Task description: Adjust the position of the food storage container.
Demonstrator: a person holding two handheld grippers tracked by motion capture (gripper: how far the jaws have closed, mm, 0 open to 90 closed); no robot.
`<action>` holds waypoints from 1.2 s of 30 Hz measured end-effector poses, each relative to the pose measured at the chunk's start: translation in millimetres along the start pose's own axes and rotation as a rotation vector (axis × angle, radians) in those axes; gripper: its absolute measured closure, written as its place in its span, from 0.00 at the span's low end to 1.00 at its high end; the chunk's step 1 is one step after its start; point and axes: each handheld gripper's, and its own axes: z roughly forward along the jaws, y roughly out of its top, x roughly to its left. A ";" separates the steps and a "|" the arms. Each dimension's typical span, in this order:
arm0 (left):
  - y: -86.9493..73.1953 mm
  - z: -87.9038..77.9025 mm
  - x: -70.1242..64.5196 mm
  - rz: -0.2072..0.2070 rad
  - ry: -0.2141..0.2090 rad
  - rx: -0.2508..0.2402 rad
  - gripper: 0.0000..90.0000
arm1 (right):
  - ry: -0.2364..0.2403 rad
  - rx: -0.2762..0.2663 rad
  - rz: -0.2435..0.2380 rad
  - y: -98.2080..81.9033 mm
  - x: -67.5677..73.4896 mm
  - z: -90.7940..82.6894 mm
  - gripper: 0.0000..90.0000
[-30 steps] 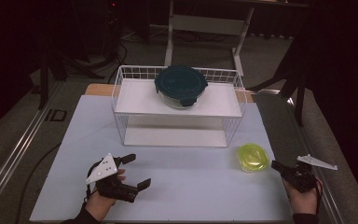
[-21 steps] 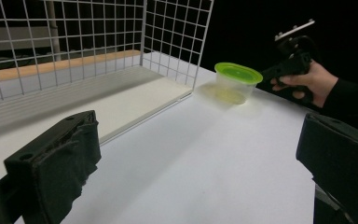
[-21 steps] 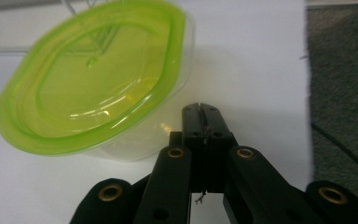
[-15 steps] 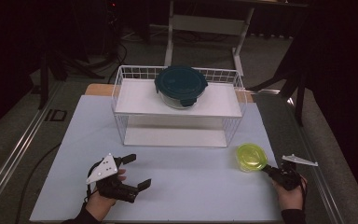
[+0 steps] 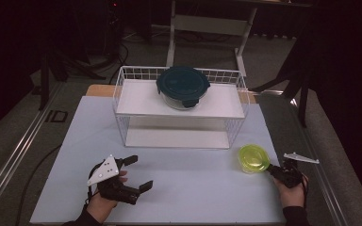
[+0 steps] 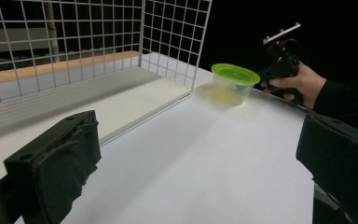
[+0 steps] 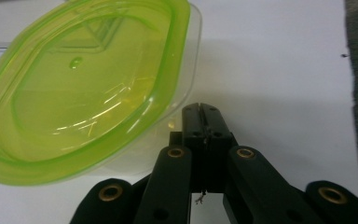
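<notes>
Since a second ago, right hand-held gripper (image 5: 274,170) sits closer to the green-lidded tub (image 5: 253,158), jaws pressed together, perhaps touching it. Wire rack (image 5: 122,127) stands behind; left hand-held gripper (image 5: 139,174) gapes wide.

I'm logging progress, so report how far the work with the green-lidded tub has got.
Done: the right gripper has come down beside the green-lidded tub, jaws shut, nothing between them. In hand: it sits beside the tub's rim. Left: the tub rests on the table; left gripper waits open.

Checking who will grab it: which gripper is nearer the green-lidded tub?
Right. The right gripper, jaws shut, sits just beside the green-lidded tub; the left gripper, jaws open, is far across the table.
</notes>
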 end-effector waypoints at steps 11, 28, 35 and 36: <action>-0.5 0.4 -0.7 -0.002 -0.003 0.002 0.00 | 0.041 0.023 -0.032 -0.4 13.5 6.2 1.00; 0.0 -0.6 -1.6 0.012 -0.010 -0.010 0.00 | 0.086 0.034 -0.022 5.1 16.8 17.1 1.00; 1.0 -1.1 -2.4 0.019 -0.014 -0.016 0.00 | 0.153 0.038 -0.051 4.4 26.6 20.8 1.00; 1.0 -1.4 -2.7 0.020 -0.014 -0.016 0.00 | 0.159 0.042 -0.058 4.4 27.4 22.4 1.00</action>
